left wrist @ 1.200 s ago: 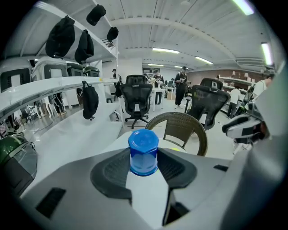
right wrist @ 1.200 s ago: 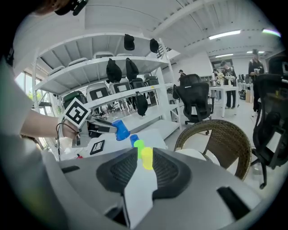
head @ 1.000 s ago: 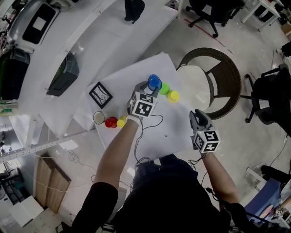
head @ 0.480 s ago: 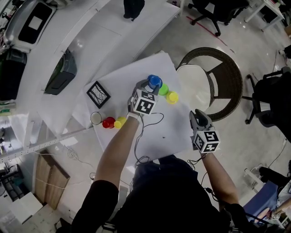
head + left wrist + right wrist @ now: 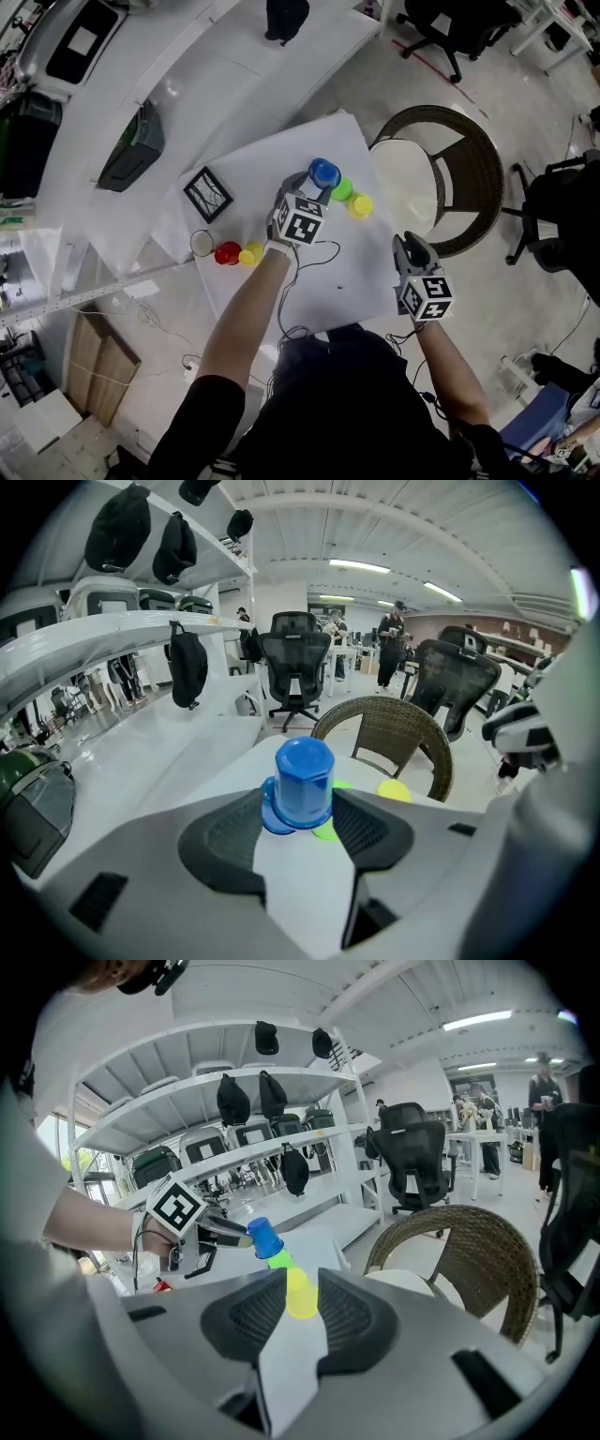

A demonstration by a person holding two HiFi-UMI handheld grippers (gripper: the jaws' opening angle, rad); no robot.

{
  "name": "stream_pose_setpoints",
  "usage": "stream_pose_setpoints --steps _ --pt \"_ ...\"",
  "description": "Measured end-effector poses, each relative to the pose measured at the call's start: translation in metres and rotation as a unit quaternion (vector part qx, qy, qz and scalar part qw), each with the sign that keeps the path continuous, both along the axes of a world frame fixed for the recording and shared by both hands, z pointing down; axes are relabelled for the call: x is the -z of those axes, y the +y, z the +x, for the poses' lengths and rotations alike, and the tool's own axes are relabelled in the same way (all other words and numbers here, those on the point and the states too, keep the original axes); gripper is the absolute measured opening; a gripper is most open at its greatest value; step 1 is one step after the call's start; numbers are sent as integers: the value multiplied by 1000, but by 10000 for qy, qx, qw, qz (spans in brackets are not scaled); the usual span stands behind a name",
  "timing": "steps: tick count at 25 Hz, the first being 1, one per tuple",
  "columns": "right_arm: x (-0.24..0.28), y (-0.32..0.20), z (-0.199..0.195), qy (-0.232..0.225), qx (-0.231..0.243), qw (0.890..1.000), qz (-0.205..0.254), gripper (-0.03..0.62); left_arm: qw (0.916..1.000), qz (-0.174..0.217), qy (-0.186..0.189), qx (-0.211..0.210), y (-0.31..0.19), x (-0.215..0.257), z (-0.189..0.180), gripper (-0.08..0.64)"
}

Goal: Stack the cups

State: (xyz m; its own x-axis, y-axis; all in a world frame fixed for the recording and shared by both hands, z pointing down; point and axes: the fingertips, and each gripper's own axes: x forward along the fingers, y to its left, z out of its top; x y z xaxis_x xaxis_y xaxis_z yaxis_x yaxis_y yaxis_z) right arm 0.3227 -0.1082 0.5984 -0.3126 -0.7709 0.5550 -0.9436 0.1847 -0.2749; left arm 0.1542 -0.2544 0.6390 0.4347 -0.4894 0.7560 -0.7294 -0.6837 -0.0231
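And there go the jaws! The left gripper [image 5: 314, 187] has just been opening round the upturned blue plastic cup [image 5: 324, 172]. In its own view the cup stands between the two dark pads, and they look to us to have come off its sides, so we read that as a release. Next to the moment before, the blue cup sits in much the same spot at the far side of the white table [image 5: 366, 272], hard against the lime-green plastic cup [image 5: 342, 189]. From the right gripper view it leans a little, above and partly over the green one. Whether it rests on the green cup or on the table just beside it, we cannot tell.

The bright yellow plastic cup [image 5: 359, 204] waits just beyond the green, on the side of the brown wicker chair [image 5: 469, 169]. Well apart at the table's left edge, a red plastic cup [image 5: 228, 253] and a smaller yellow cup [image 5: 250, 255] stand touching.

The right gripper [image 5: 410, 246] has kept its place off the near right corner. Its jaws are partly apart with nothing between them, and the yellow cup shows far off through the gap.

So what does it mean? We judge one placement just made and most of the stacking left to do. If the blue cup is seated crooked, it could tip as the pads draw back.
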Motion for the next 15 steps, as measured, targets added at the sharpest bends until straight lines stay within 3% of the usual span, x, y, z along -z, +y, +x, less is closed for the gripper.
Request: stream_pose_setpoints --steps 6,15 --pt "7 1 -18 -23 13 10000 59 100 9989 0 363 303 38 13 -28 213" --pt "36 3 -92 -70 354 9987 357 98 9912 126 1104 719 111 67 -100 213"
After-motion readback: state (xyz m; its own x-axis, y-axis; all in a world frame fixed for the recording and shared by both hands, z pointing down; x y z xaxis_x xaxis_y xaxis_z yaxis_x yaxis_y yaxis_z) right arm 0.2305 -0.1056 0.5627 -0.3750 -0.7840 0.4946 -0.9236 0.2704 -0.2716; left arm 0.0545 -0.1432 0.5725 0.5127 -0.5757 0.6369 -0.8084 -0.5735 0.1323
